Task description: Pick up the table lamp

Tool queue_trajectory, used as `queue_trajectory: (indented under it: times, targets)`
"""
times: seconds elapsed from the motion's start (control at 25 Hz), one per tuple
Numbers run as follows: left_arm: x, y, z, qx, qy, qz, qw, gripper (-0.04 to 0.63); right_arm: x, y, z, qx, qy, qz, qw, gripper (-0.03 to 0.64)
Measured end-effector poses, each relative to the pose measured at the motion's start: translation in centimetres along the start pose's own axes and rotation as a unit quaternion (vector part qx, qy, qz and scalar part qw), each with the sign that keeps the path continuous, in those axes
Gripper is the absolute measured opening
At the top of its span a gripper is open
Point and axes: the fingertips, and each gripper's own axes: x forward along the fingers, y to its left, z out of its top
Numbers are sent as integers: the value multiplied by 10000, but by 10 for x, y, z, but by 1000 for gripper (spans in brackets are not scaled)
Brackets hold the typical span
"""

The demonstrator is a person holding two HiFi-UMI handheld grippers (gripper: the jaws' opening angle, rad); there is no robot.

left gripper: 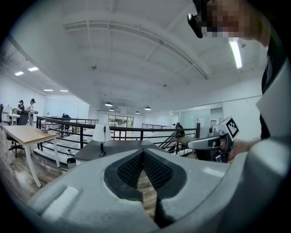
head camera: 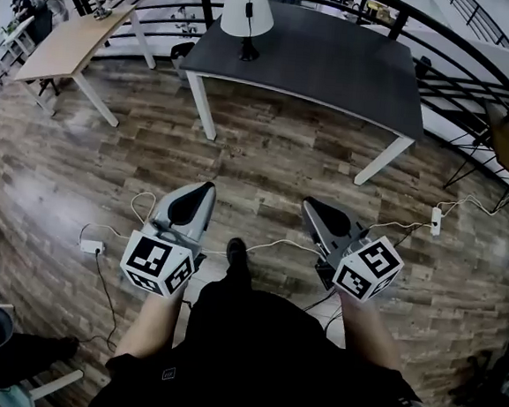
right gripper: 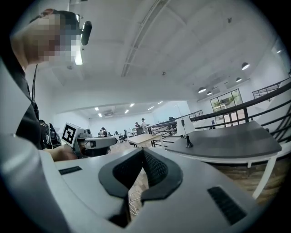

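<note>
Table lamp point(head camera: 247, 13), white-shaded, stands well apart from both grippers across the wooden floor point(head camera: 276, 156), upright on the dark grey table point(head camera: 337, 68) near its left end. Left gripper point(head camera: 204, 189) and right gripper point(head camera: 313, 206) each have jaws pressed together, holding nothing.

A dark table point(head camera: 337, 64) stands by a black railing point(left gripper: 59, 119), a wooden table point(head camera: 69, 45) nearby, a power strip point(head camera: 435, 221) on the floor point(head camera: 267, 155).

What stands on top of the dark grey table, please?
I see only the table lamp, with a white shade and a black base, near the left end of the dark grey table. The shade covers a small part of the top, so that part cannot be checked.
</note>
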Motion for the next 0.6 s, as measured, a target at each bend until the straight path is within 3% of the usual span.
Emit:
queue_trajectory:
  times: [0.4,0.6]
  targets:
    - [61,122,24,39,-56,-114,9999,3,133,-51,40,-68,-88,-132,9999,12]
    - [78,160,25,34,17,-240,9997,3,177,-61,50,-20,-151,-177,9997,12]
